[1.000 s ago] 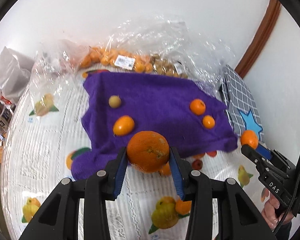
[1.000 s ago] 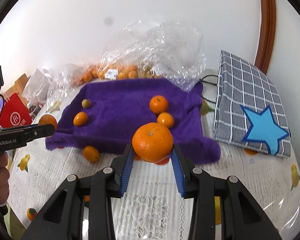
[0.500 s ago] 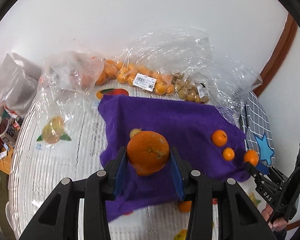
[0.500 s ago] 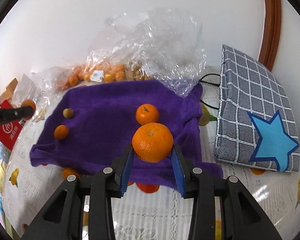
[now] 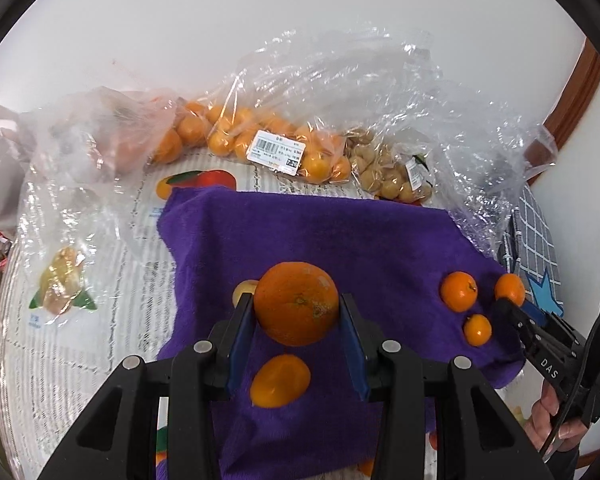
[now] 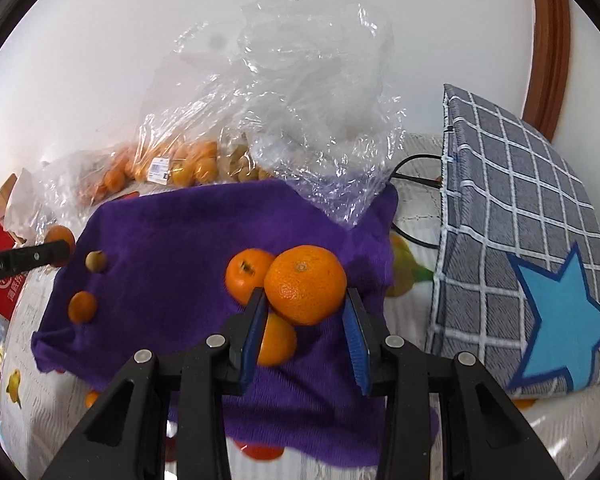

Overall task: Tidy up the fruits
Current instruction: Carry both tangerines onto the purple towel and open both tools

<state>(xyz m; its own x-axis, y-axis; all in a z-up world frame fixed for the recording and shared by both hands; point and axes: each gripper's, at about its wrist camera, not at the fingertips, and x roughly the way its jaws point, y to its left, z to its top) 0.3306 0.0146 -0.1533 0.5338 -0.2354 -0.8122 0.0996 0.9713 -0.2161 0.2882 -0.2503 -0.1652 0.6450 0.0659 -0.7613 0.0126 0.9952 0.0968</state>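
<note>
Left gripper (image 5: 298,312): jaws closed part-way on a large dark-orange round orange (image 5: 296,303), blue pads pressing its two sides, fruit held clear above the purple terry cloth (image 5: 332,240). Held at the widest girth, likely so it cannot roll out.

Right gripper (image 6: 305,312): jaws likewise clamped on a bright orange mandarin with a dimpled top (image 6: 305,284), gripped across its middle, over the right part of the cloth.

Cloth lies spread on the tabletop (image 5: 80,352), which carries a white fruit-print cover; it seems to serve as the sorting ground, soft enough to stop round fruit rolling.

Fruit already on cloth:
- Right side: a medium mandarin with a stem scar (image 6: 247,280) and a smaller orange fruit (image 6: 276,340), just beside each other, under the right gripper.
- Left side: a small oval orange kumquat-like fruit (image 6: 82,307) and a small pale yellow-brown round fruit (image 6: 96,261), apart from each other.

Judgement: each hand appears to be bringing fruit to its own group, larger citrus toward the right cluster.

Behind the cloth: clear plastic bags of small oranges with a price label (image 5: 276,152) and pale brown round fruits (image 5: 384,172). Grey checked fabric bag with a blue star (image 6: 520,248) at right.
</note>
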